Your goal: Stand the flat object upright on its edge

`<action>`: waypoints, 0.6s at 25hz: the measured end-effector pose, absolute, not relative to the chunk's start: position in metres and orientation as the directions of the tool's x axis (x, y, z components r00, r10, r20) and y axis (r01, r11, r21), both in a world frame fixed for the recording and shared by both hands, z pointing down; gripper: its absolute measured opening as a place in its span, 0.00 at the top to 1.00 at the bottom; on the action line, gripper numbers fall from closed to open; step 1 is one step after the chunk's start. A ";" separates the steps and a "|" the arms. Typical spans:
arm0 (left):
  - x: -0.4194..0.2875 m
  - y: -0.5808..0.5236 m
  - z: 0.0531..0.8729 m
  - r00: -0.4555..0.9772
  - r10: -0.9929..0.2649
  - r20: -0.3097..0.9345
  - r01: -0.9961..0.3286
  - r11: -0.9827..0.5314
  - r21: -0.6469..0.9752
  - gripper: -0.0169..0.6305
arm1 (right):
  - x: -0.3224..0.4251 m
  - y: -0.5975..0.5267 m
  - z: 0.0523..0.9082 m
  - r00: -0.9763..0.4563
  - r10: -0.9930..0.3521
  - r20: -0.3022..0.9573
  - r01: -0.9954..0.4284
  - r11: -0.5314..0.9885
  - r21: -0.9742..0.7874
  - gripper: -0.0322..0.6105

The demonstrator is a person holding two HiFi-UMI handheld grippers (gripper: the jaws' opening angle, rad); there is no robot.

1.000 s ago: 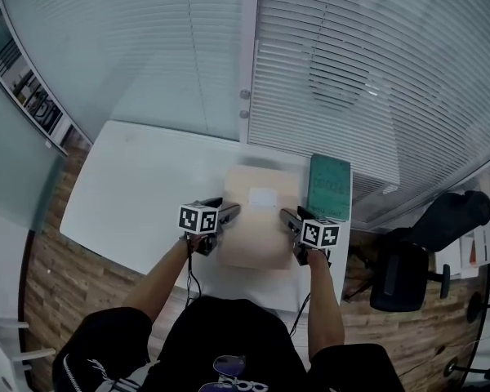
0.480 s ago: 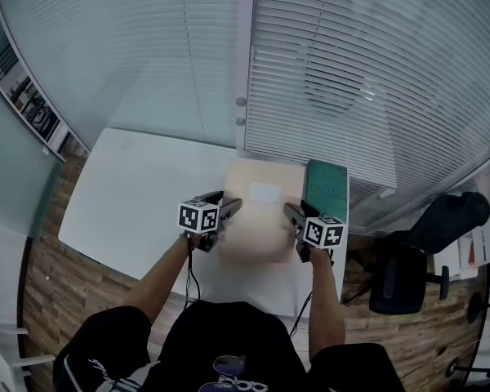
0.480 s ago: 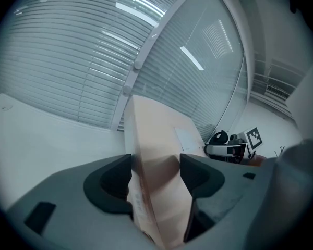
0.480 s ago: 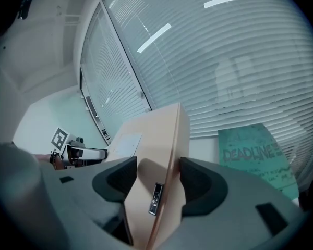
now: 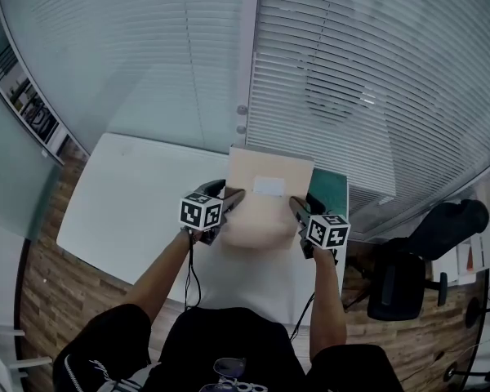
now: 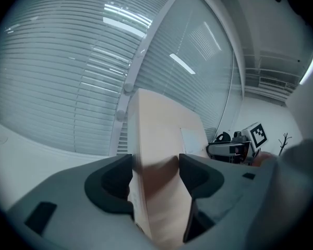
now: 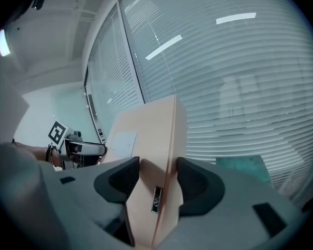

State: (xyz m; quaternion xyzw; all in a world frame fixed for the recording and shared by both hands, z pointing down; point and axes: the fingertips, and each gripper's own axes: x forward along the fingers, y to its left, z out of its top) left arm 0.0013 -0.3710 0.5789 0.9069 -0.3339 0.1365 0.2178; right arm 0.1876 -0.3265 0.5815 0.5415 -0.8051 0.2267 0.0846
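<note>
Head view: a flat tan box (image 5: 265, 198) was held tilted up near the table's (image 5: 131, 194) far right edge.

Left gripper view: the left gripper (image 6: 155, 173) was clamped across one side edge.

Right gripper view: the right gripper (image 7: 157, 178) was being closed on the opposite edge. Both grips would best be kept even and the lower edge planted.

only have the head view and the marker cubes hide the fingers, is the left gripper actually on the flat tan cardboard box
observer: yes. In the left gripper view, the left gripper has its fingers pressed on both sides of the flat tan cardboard box at its edge.
operator: and the right one
observer: the right gripper has its fingers closing, and the box's other edge fills the gap between them.
operator: anything on that edge
observer: a small black label strip sits on its thin side, between those fingers.
</note>
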 end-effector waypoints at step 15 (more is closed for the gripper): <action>0.021 -0.407 0.539 0.744 -0.588 0.317 -0.659 -0.724 0.203 0.54 | 0.210 -0.352 0.543 -0.320 -0.901 0.294 -0.944 0.276 -0.181 0.63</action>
